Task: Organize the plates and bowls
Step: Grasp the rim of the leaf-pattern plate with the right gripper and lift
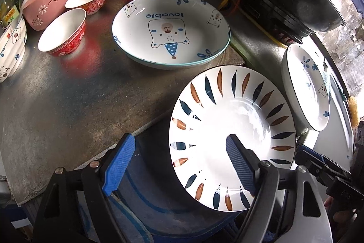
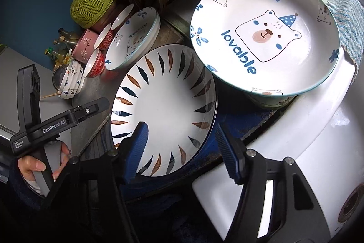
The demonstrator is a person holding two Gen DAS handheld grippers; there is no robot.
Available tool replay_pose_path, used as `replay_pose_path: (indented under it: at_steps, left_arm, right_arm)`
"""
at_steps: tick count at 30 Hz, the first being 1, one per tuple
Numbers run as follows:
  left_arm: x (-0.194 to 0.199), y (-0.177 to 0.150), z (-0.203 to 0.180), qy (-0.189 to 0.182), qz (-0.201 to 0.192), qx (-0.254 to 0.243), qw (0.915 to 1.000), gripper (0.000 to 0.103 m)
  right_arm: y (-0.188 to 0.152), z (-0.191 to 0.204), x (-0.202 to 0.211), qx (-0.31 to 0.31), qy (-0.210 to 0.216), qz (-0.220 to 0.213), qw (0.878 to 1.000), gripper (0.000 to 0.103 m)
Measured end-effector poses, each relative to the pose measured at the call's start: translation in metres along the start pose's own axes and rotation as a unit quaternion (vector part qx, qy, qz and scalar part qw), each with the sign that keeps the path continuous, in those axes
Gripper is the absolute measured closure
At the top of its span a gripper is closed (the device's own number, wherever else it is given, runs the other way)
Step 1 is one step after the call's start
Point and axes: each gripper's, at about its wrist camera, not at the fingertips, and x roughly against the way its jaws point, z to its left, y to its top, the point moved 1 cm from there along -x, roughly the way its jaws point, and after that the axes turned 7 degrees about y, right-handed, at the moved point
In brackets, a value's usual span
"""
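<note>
Both tongs straddle opposite rims of the leaf-patterned plate (image 1: 229,136), parted, not yet clamped: left tongs (image 1: 179,163), right tongs (image 2: 182,152), likely for a 2-handed lift.

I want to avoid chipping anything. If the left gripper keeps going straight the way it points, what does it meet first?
Most likely the leaf-patterned plate: the left gripper has its jaws astride the plate's near-left rim, one finger already over the inside. Depth is unclear, so contact isn't certain.

Green plastic basket (image 2: 94,1) inverted at counter rear. Glass bottles (image 2: 59,44) grouped beside it. White sink (image 2: 318,152) alongside; blue woven cloth (image 2: 345,22) draped over its rim.
</note>
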Motion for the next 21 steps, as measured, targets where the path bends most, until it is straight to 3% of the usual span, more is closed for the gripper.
replay_pose_path:
  at_steps: [3, 6, 8, 15, 21]
  left_arm:
    - [-0.012, 0.0, 0.004, -0.022, 0.02, 0.008, 0.9995, 0.04]
    - [-0.019, 0.005, 0.007, -0.029, 0.02, 0.012, 0.9993, 0.044]
    - [-0.023, 0.009, 0.008, -0.034, 0.024, 0.014, 0.999, 0.052]
    - [-0.044, 0.011, 0.006, -0.041, 0.055, 0.011, 0.9976, 0.081]
    - [-0.046, 0.011, 0.008, -0.051, 0.056, 0.017, 0.997, 0.086]
  right_arm:
    - [0.001, -0.01, -0.007, -0.018, 0.001, -0.007, 1.0, 0.059]
    - [0.006, -0.016, -0.01, -0.026, -0.004, -0.015, 1.0, 0.063]
    - [0.009, -0.02, -0.013, -0.03, -0.002, -0.012, 0.999, 0.073]
    - [0.013, -0.027, -0.021, -0.033, -0.012, -0.004, 0.999, 0.085]
    - [0.014, -0.026, -0.028, -0.024, -0.028, 0.009, 0.999, 0.091]
